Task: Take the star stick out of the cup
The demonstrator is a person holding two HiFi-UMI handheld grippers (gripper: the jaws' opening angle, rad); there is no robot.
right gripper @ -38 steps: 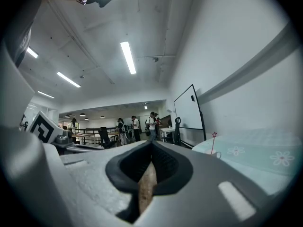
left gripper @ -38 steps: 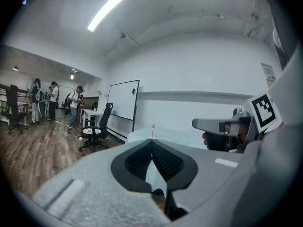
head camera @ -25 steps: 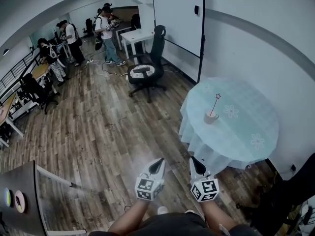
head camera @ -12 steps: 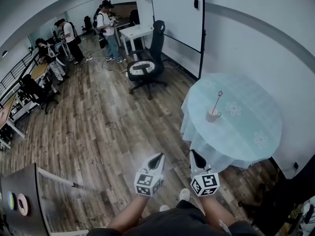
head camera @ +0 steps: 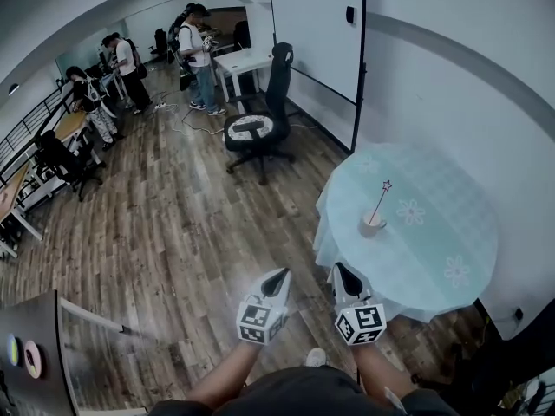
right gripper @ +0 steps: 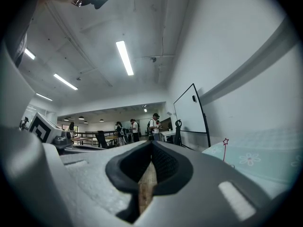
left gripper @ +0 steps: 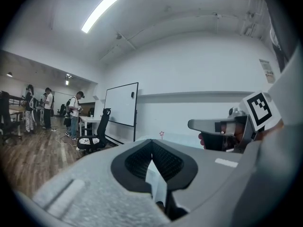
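Observation:
A pale cup (head camera: pixel 371 225) stands near the middle of a round table (head camera: pixel 451 224) covered in a light teal cloth. A thin pink star stick (head camera: pixel 381 199) leans out of the cup, star at the top. Both grippers hang low over the wooden floor, well short of the table. My left gripper (head camera: pixel 279 276) and right gripper (head camera: pixel 341 272) are side by side, jaws closed and holding nothing. The left gripper view shows its closed jaws (left gripper: pixel 151 143) and the star (left gripper: pixel 161 134) far off. Past my right gripper (right gripper: pixel 151 144), the stick (right gripper: pixel 225 148) rises at the right.
A black office chair (head camera: pixel 256 128) stands on the wood floor ahead, with a whiteboard (head camera: pixel 316 33) beyond it by the wall. Several people (head camera: pixel 195 50) work at desks far back left. A dark counter (head camera: pixel 39 345) sits at the lower left.
The table and cup have slid slightly lower in the head view. Both grippers stay shut and side by side in much the same place.

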